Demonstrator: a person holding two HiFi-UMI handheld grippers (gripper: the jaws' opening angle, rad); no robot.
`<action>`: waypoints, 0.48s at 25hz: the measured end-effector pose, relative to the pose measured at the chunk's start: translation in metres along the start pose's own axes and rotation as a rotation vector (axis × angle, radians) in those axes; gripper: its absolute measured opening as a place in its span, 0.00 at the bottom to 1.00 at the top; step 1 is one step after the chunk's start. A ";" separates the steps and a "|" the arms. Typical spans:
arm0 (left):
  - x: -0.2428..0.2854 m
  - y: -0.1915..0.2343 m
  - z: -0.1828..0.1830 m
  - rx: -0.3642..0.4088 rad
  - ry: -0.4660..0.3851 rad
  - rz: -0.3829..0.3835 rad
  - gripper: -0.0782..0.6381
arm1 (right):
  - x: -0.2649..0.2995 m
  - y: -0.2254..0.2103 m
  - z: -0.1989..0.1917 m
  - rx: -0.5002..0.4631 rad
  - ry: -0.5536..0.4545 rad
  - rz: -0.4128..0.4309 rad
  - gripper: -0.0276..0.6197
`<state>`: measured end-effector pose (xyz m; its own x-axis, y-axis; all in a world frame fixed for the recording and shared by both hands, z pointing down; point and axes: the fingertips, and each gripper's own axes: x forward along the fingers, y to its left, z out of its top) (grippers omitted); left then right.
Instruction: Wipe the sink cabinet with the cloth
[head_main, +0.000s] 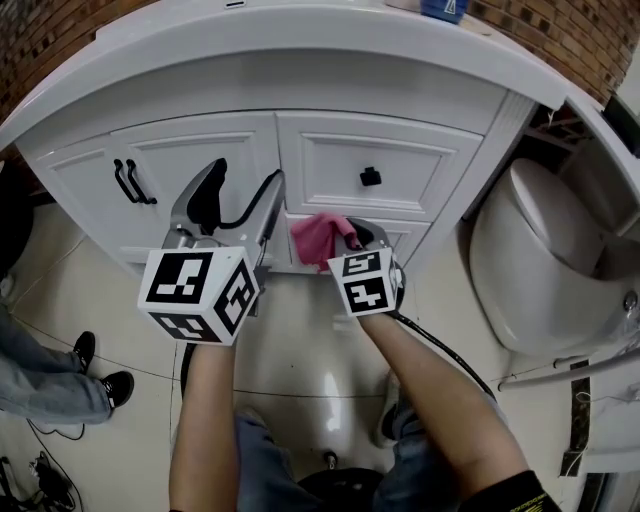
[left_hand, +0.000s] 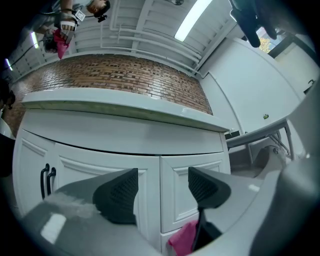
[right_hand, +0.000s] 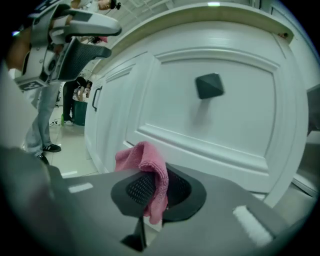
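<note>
The white sink cabinet (head_main: 200, 150) curves across the top of the head view, with doors on the left and a drawer (head_main: 370, 160) on the right. My right gripper (head_main: 345, 238) is shut on a pink cloth (head_main: 318, 238), held close to the cabinet front below the drawer. In the right gripper view the pink cloth (right_hand: 150, 172) hangs pinched between the jaws, just off the drawer panel (right_hand: 215, 120). My left gripper (head_main: 243, 205) stands open beside it, with nothing between its fingers (left_hand: 117, 195). A corner of the cloth (left_hand: 182, 240) shows at the bottom of the left gripper view.
A black knob (head_main: 370, 177) sits on the drawer and two black handles (head_main: 133, 182) on the left door. A white toilet (head_main: 545, 260) stands right of the cabinet. Another person's legs and shoes (head_main: 60, 375) are on the tiled floor at the left. A brick wall (left_hand: 120, 75) rises behind the counter.
</note>
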<state>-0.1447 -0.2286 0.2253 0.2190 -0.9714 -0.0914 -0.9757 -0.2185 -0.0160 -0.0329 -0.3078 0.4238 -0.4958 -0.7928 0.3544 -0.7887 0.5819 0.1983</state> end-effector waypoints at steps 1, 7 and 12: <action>0.002 -0.004 -0.001 -0.002 0.002 -0.005 0.55 | -0.007 -0.014 -0.007 0.023 0.009 -0.021 0.08; 0.007 -0.021 0.000 -0.016 -0.007 -0.038 0.55 | -0.054 -0.123 -0.050 0.197 0.051 -0.215 0.08; 0.008 -0.026 -0.002 0.002 -0.001 -0.050 0.55 | -0.085 -0.195 -0.078 0.425 0.046 -0.356 0.08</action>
<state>-0.1173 -0.2311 0.2271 0.2674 -0.9592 -0.0914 -0.9636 -0.2664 -0.0229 0.1915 -0.3401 0.4263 -0.1626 -0.9129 0.3744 -0.9867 0.1473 -0.0695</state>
